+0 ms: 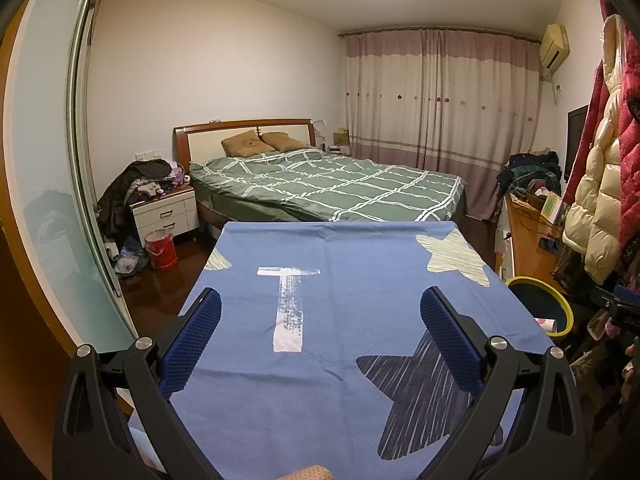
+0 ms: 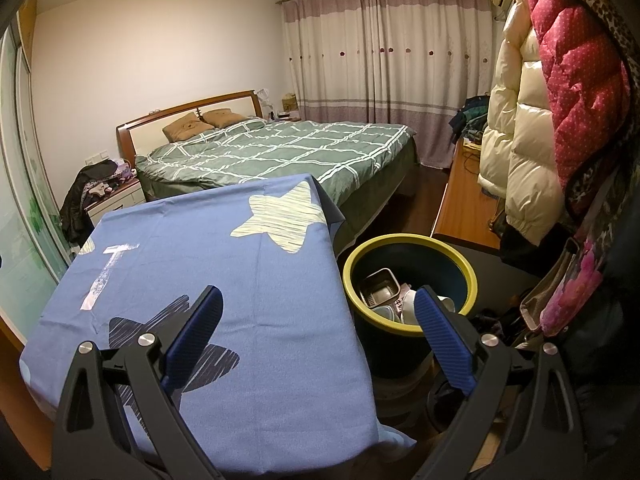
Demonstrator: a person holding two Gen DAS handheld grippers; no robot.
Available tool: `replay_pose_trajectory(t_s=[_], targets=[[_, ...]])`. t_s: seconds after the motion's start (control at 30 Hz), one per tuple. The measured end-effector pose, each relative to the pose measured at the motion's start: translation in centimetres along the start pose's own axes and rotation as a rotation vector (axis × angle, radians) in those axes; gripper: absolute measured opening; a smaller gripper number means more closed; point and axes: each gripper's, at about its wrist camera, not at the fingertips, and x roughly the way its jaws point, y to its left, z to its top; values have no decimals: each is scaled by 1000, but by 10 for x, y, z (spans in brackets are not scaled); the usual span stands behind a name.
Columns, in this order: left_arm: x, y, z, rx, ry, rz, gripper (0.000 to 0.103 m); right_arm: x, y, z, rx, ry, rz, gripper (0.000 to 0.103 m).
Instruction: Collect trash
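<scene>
A dark bin with a yellow rim [image 2: 456, 256] stands on the floor at the table's right side; it also shows in the left wrist view [image 1: 560, 304]. Inside it lie a dark plastic tray [image 2: 380, 288], white cups [image 2: 412, 308] and other packaging. The table wears a blue star-print cloth [image 1: 340, 312], also seen in the right wrist view [image 2: 224, 280]. My left gripper [image 1: 320, 316] is open and empty above the cloth. My right gripper [image 2: 318, 320] is open and empty, straddling the table's right edge and the bin.
A bed with a green checked cover [image 1: 320, 184] stands beyond the table. A nightstand piled with clothes [image 1: 160, 200] and a red bucket [image 1: 160, 248] are at the left. A wooden desk [image 2: 460, 200] and hanging puffy coats [image 2: 540, 100] crowd the right.
</scene>
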Motion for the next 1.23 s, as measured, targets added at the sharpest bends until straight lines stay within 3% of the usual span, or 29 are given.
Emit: replay_pose_trajectory(t_s=[0.97, 1.13, 1.23], targets=[[18, 3, -7, -1, 26, -22, 98, 2, 9, -3, 0, 19, 18, 92], [58, 15, -4, -50, 104, -41, 98, 30, 17, 1, -4, 55, 62, 94], [109, 23, -7, -54, 173, -9, 98, 69, 24, 5, -13, 108, 99, 94]])
